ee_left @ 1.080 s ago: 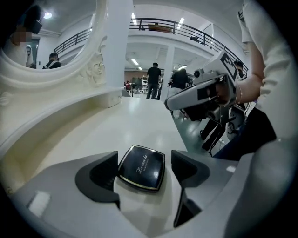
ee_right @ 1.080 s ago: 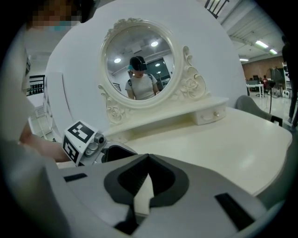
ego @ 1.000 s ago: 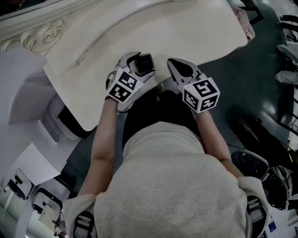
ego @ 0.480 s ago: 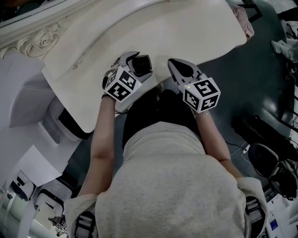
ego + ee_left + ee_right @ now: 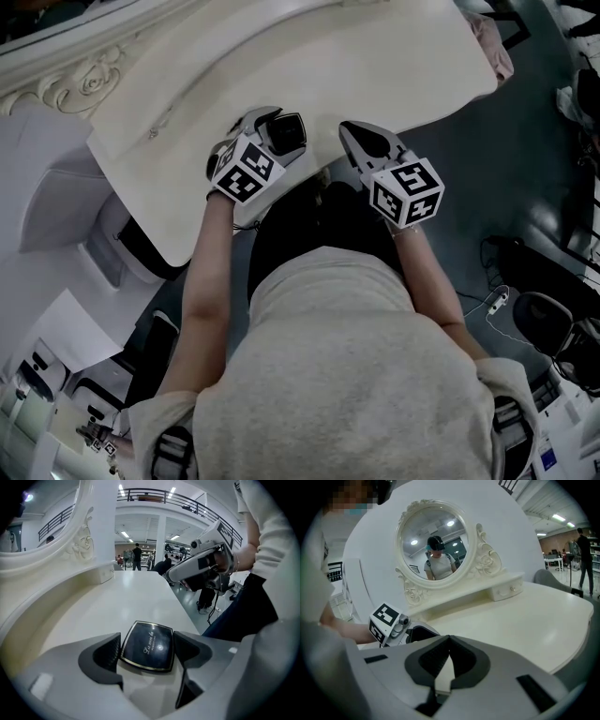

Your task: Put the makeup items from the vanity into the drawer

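The left gripper (image 5: pixel 278 131) is gripping a black compact (image 5: pixel 147 646) between its two jaws, which are standing only as far apart as the case is wide, one pad pressing on each side edge. The compact is lying flat with its glossy, gold-rimmed lid facing up and is sticking forward out of the jaws, along the vanity top (image 5: pixel 375 66). It is looking nearly square, so its long axis is hard to call; the gold lettering on the lid is too small to read. It is sitting over the near edge of the top, close to the person's body, though whether it is touching the surface cannot be told. Its rear edge is hidden down between the jaws.

The right gripper (image 5: pixel 449 641) is hanging just beside the left one at the same near edge, its jaws pressing together with nothing between them. The round mirror (image 5: pixel 432 545) is standing at the back edge.
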